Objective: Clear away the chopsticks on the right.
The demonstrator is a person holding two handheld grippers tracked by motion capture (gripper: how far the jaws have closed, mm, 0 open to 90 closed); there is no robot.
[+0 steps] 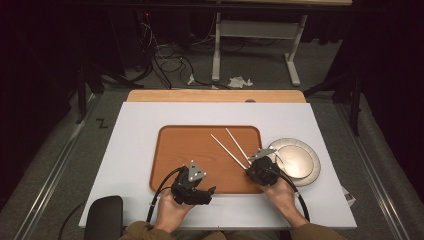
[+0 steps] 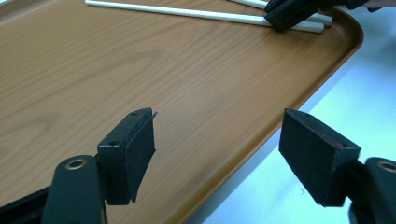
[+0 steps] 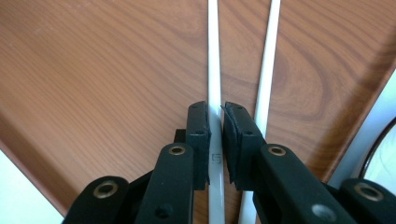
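A: Nearest to the person, the left gripper (image 1: 192, 186) rests low over the front edge of the tray (image 1: 170, 170). Its jaws stand wide apart with nothing between them, so I see no danger there.

B: And the right gripper (image 3: 215, 122)?

A: Its jaws are nearly together around the near end of one chopstick (image 3: 213, 70). A thin gap shows on each side of the stick, so I judge that the pads do not truly press on it. The stick lies flat on the tray.

B: So what could go wrong?

A: If the person lifts now, the stick may slide out, because it is thin, smooth and round. Also the grip is at the very end, so the long far part would hang down and could turn in the jaws.

B: The second chopstick (image 3: 267, 79) is just beside it, yes?

A: Yes, near the outer side of one jaw. If the jaws open or shift, that jaw may push it and roll it toward the tray rim.

B: And farther off?

A: The plate (image 1: 295, 161) stands on the counter (image 1: 135, 125) just beside the tray, close to the right hand (image 1: 282, 195). A careless swing with the stick could knock it.
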